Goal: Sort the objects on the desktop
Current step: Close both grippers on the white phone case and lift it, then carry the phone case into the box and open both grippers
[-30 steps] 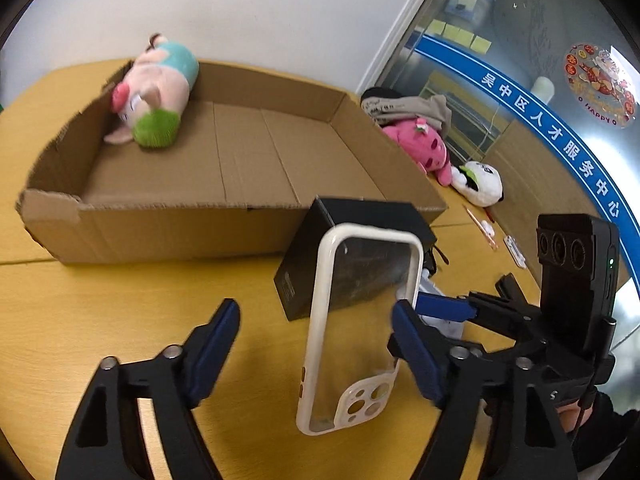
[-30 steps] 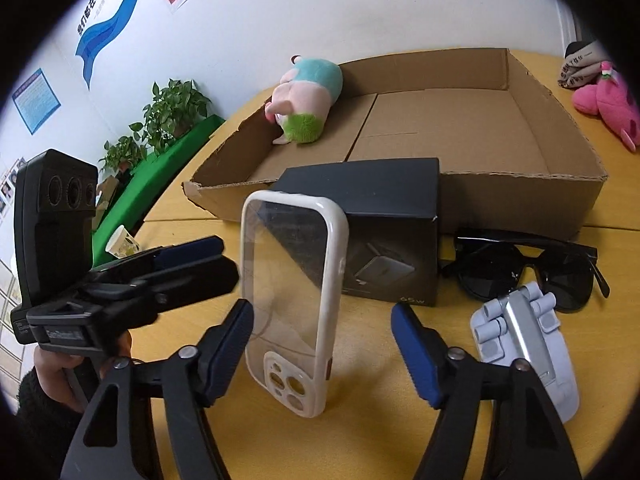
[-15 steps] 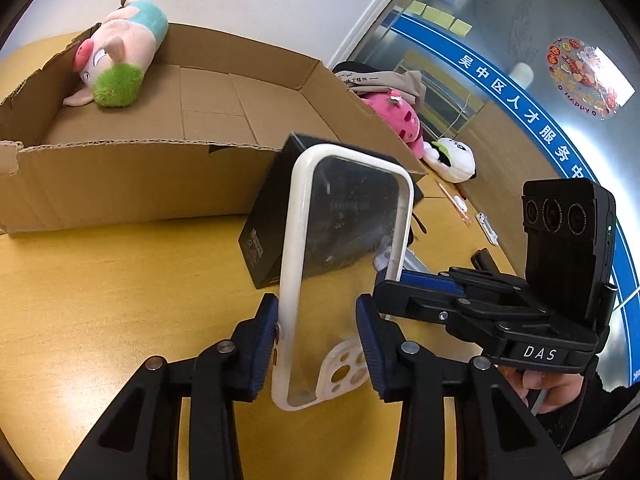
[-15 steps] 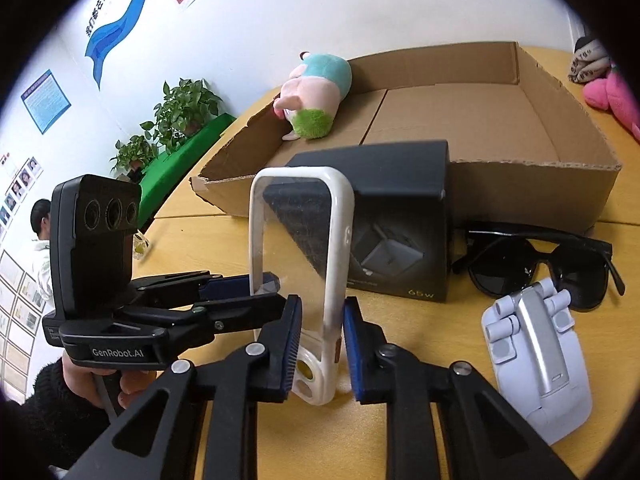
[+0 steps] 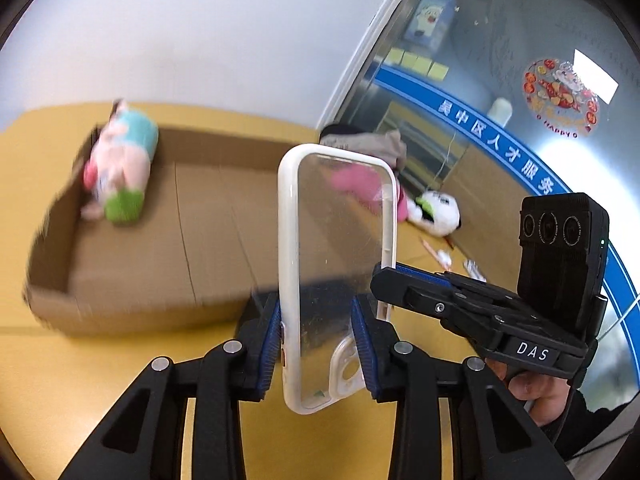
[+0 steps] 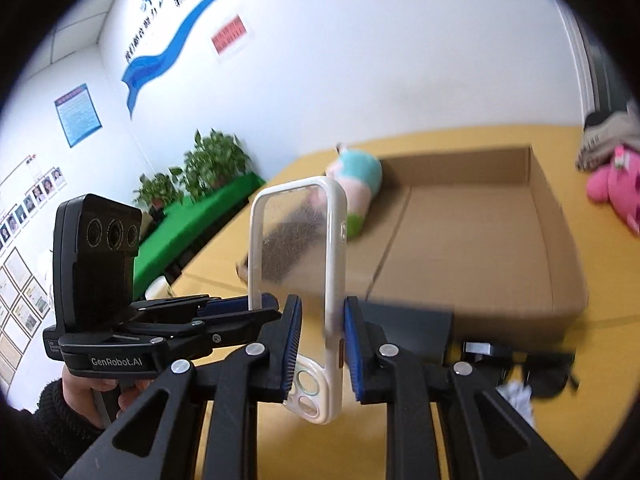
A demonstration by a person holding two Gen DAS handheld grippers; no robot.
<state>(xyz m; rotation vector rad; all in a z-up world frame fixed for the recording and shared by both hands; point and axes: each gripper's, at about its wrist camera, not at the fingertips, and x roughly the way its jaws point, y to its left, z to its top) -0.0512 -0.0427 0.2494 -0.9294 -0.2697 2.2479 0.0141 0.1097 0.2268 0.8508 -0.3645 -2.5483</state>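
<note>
A clear phone case [image 5: 336, 280] with a white rim stands upright, lifted above the yellow table. My left gripper [image 5: 318, 344] is shut on its lower part, and my right gripper [image 6: 318, 344] is shut on the same phone case [image 6: 298, 272] from the other side. The open cardboard box [image 5: 208, 232] lies behind, with a pink, teal and green plush toy [image 5: 120, 172] in its far left corner. The box [image 6: 480, 240] and the plush [image 6: 356, 188] also show in the right wrist view.
A black box [image 6: 412, 328] and black sunglasses [image 6: 532, 368] lie on the table in front of the cardboard box. A pink plush [image 6: 616, 192], a panda plush [image 5: 436, 210] and grey cloth [image 5: 372, 144] lie beyond the box's right side.
Both grippers closed on the phone case, then lifted it off the table. The view has risen and the black box has dropped low behind the fingers.
</note>
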